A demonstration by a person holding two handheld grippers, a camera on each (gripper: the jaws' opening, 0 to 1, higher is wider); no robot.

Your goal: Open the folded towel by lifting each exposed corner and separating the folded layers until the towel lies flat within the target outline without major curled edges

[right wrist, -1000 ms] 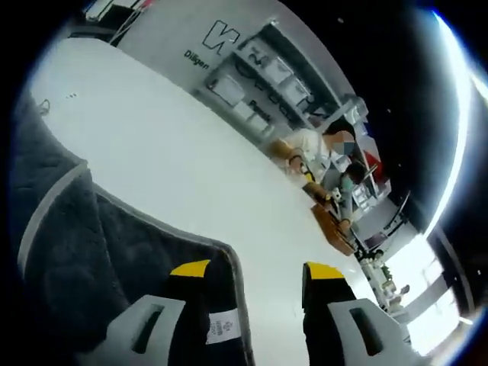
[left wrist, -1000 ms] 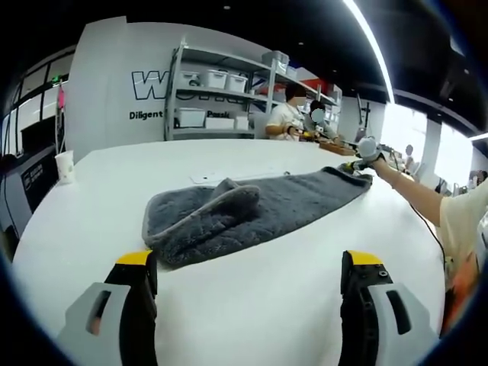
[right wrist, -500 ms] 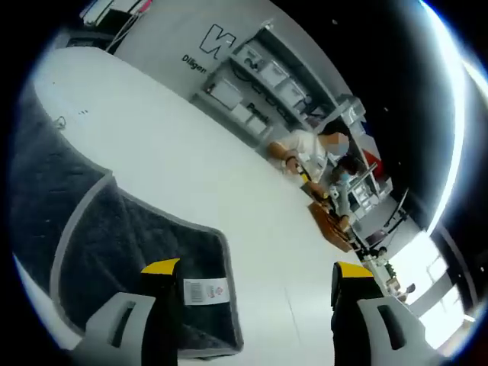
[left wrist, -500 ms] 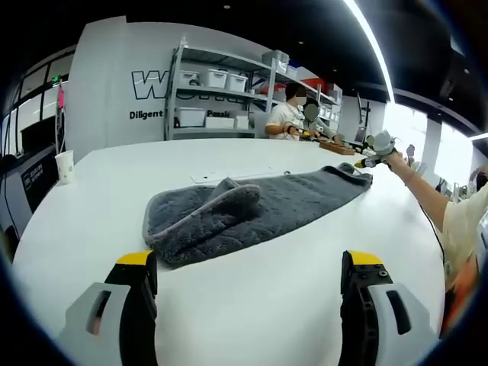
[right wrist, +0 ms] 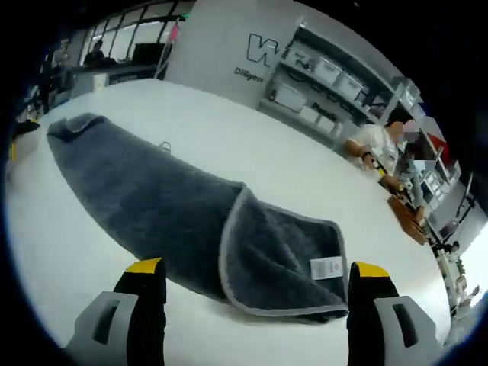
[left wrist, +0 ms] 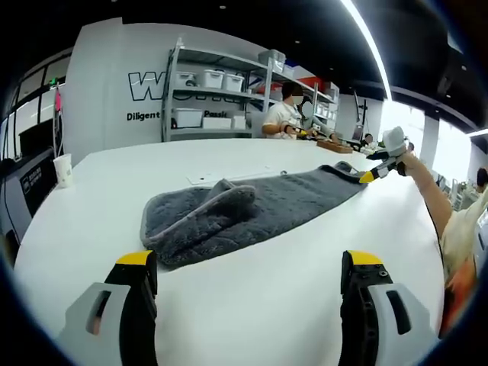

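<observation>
Towel (right wrist: 191, 229), grey and still partly folded, lies long across the white counter (left wrist: 252, 305); my left hand-held gripper (left wrist: 252, 267) and right hand-held gripper (right wrist: 255, 276) hover wide apart, empty.

My left grey, yellow-tipped two-jaw gripper (left wrist: 248, 278) hung low with its jaws spread wide, nothing between them. My right grey, yellow-tipped two-jaw gripper (right wrist: 255, 293) was likewise wide apart and empty; in the left gripper view I held it out on my outstretched bare forearm (left wrist: 425, 192).
</observation>
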